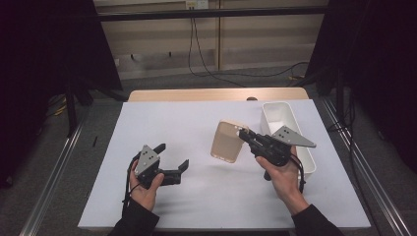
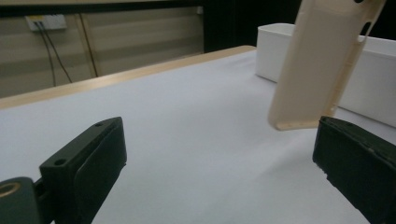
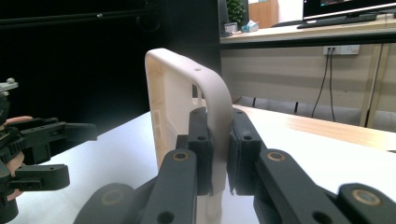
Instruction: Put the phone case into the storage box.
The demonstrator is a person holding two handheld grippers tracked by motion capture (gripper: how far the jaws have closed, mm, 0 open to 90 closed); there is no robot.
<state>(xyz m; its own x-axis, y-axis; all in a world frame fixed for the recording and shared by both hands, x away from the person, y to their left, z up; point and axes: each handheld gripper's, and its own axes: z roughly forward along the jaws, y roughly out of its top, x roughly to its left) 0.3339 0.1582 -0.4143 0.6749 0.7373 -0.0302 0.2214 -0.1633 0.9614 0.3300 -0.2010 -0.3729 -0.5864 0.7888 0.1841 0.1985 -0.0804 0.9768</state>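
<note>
The phone case (image 1: 226, 141) is a plain pale beige. Beside it, the bin (image 1: 275, 112) is white. Both tools, left (image 1: 172, 160) and right (image 1: 242, 133), are black with grey plates on top. The tabletop (image 1: 162, 123) is covered in white, its far edge light wood. The person's sleeves (image 1: 135, 221) are black.

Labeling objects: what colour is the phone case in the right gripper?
Beige, plain. The phone case shows best in the high view.

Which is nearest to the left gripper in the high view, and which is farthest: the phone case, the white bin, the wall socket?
1. Phone case, to the right of the left gripper, held above the table.
2. White bin, at the table's right edge.
3. Wall socket, far behind the table.
</note>
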